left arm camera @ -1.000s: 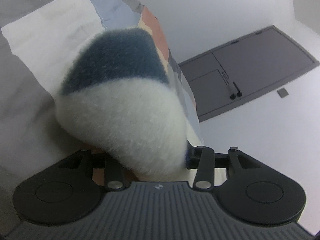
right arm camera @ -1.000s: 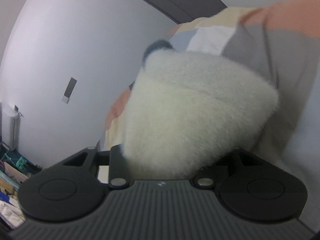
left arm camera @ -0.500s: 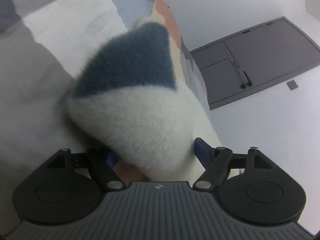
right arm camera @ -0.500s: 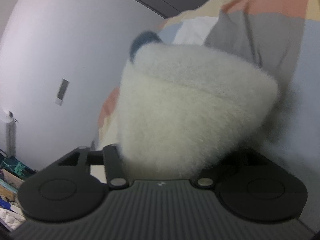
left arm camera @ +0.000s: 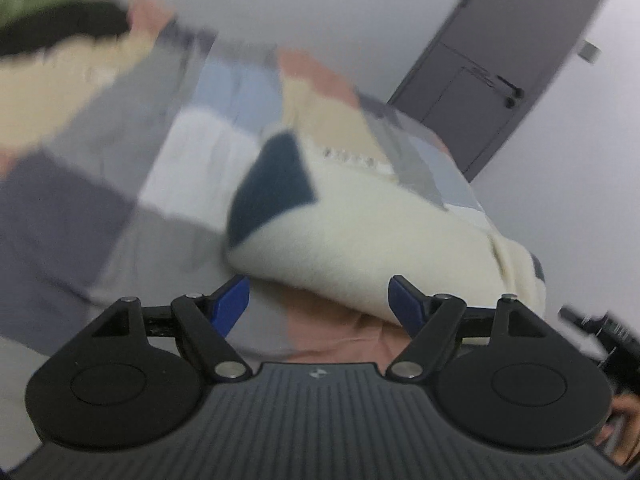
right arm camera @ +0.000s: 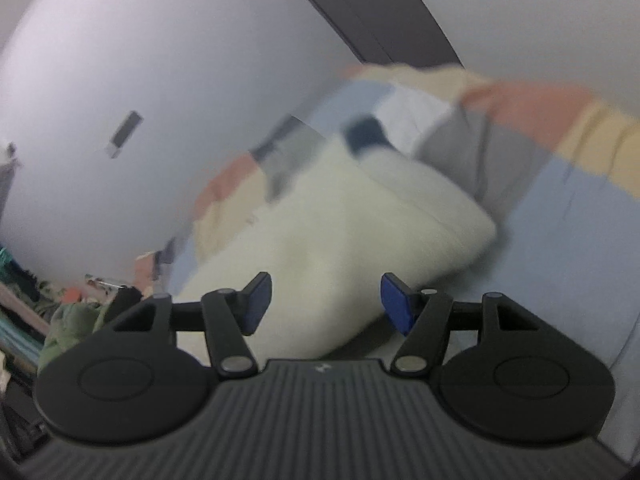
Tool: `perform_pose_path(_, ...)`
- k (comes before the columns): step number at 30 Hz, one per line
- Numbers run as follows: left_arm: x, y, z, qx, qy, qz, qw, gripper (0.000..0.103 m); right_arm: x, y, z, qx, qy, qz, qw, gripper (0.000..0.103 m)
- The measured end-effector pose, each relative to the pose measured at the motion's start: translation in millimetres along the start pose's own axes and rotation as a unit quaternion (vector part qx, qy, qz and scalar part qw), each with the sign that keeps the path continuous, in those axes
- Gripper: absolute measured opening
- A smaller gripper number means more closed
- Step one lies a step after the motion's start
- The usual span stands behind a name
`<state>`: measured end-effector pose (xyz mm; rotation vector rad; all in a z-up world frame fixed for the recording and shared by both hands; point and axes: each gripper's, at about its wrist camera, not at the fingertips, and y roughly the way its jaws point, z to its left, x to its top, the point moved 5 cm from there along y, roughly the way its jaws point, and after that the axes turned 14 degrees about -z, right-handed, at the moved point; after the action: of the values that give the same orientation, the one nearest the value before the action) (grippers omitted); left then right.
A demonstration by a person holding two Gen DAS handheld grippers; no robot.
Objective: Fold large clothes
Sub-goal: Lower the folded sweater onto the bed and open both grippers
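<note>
A fluffy cream garment (left arm camera: 360, 236) with a dark blue patch (left arm camera: 276, 188) lies folded on a patchwork bed cover (left arm camera: 120, 184). It also shows in the right wrist view (right arm camera: 340, 232). My left gripper (left arm camera: 318, 302) is open, its blue pads on either side of the garment's near edge, holding nothing. My right gripper (right arm camera: 324, 304) is open too, just in front of the other end of the garment. Both views are blurred by motion.
The patchwork cover (right arm camera: 560, 200) spreads under and beyond the garment. A grey door (left arm camera: 516, 60) and white wall are behind. A green and black heap (left arm camera: 48, 16) lies at far left. Cluttered items (right arm camera: 68, 312) sit at lower left in the right wrist view.
Both grippers have opened and let go of the fluffy garment, then pulled back from it. The garment now lies on the cover.
</note>
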<state>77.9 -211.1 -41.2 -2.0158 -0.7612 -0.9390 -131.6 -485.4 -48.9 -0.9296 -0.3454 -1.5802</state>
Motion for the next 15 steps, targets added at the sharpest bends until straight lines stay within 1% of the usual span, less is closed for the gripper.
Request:
perform_pose_path(3, 19, -34, -24, -0.013, 0.046, -0.030, 0.9984, 0.080, 17, -25, 33, 0.022, -0.044, -0.024, 0.998, 0.064)
perform_pose_path(7, 41, -74, -52, -0.035, 0.081, -0.054, 0.9947, 0.081, 34, -58, 81, 0.054, -0.102, -0.049, 0.992, 0.064)
perform_pose_path(10, 50, -108, -70, -0.040, 0.104, -0.074, 0.9910, 0.083, 37, -80, 114, 0.071, -0.140, -0.063, 0.986, 0.064)
perform_pose_path(12, 52, -127, -81, -0.053, 0.126, -0.088, 0.9867, 0.086, 34, -93, 132, 0.071, -0.163, -0.072, 0.981, 0.064)
perform_pose_path(15, 50, -155, -94, -0.066, 0.151, -0.105, 0.9806, 0.090, 29, -110, 151, 0.075, -0.172, -0.079, 0.979, 0.064)
